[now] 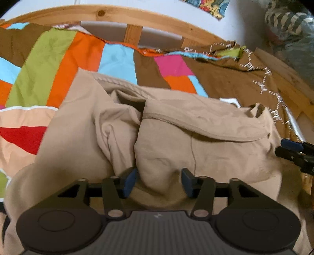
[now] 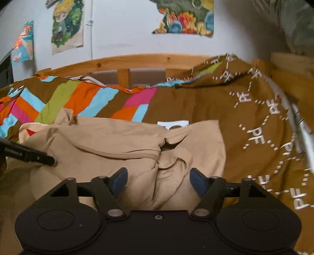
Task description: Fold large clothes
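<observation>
Left gripper (image 1: 158, 181) nearest the lens, blue pads (image 1: 129, 182) spread apart, a rounded hump of the tan garment (image 1: 196, 145) bulging up between them; nothing pinched, jaws wide. Right gripper (image 2: 158, 181) likewise parted, its fingers flanking a creased ridge of the same cloth without closing on it. Garment lies bunched in the middle of the bed, on the patchwork duvet (image 1: 82, 58) of orange, green, blue and brown panels; a stitched seam or hem edge runs across its upper fold, and one flap is doubled over the body. Both tools sit low at the near edge of the cloth, each just visible at the margin of the other's view, so they bracket the pile from two sides. Likely reason: paired holds on the near edge allow the fabric to be lifted and spread evenly before any fold. Wooden bed rail (image 1: 137, 17) behind, posters (image 2: 184, 17) on the wall. Folding judged barely begun; cloth still crumpled.
</observation>
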{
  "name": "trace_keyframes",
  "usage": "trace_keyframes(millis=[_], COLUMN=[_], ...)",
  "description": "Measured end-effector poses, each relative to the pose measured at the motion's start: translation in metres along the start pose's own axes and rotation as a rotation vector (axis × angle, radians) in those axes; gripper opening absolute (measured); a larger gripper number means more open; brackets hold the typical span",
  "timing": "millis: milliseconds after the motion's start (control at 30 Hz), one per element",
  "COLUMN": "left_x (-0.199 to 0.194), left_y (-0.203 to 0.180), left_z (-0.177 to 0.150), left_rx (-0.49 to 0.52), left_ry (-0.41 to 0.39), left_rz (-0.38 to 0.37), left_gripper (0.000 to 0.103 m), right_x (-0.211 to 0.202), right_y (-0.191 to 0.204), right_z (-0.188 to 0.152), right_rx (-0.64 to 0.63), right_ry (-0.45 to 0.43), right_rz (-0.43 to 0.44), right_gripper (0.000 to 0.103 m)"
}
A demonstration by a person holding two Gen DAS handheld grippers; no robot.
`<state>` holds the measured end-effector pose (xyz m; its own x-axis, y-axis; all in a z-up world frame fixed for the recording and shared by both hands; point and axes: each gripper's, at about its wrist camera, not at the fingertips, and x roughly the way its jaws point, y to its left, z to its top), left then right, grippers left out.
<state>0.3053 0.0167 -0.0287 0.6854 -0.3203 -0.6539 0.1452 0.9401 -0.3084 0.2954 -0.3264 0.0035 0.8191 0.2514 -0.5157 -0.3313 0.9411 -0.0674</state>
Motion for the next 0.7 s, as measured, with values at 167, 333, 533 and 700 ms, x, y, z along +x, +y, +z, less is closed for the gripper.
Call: trace_keyframes(millis=[167, 333, 533, 700], left_x=[-0.044, -0.102, -0.173, -0.204], left_y=[-0.01, -0.023, -0.025, -0.037], left_z=[-0.006, -0.018, -0.061, -0.093], left_rx=[0.026, 0.115, 0.229, 0.275], left_ry=[-0.051, -0.07, -0.058, 0.06], left_rz=[0.039, 0.062, 0.069, 0.04], left_gripper=[0.085, 0.101, 0.102, 0.102], right_x=[-0.055, -0.13, -0.209, -0.219], right_y=[0.015, 0.046, 0.1, 0.13], right_z=[0.003, -0.001, -0.035, -0.07], right_rx=[-0.007, -0.067, -0.205, -0.308], right_ry=[-0.029, -0.021, 0.038, 0.196], right_rz=[0.003, -0.011, 0.001, 0.087], right_gripper=[0.08, 0.092, 0.102, 0.102])
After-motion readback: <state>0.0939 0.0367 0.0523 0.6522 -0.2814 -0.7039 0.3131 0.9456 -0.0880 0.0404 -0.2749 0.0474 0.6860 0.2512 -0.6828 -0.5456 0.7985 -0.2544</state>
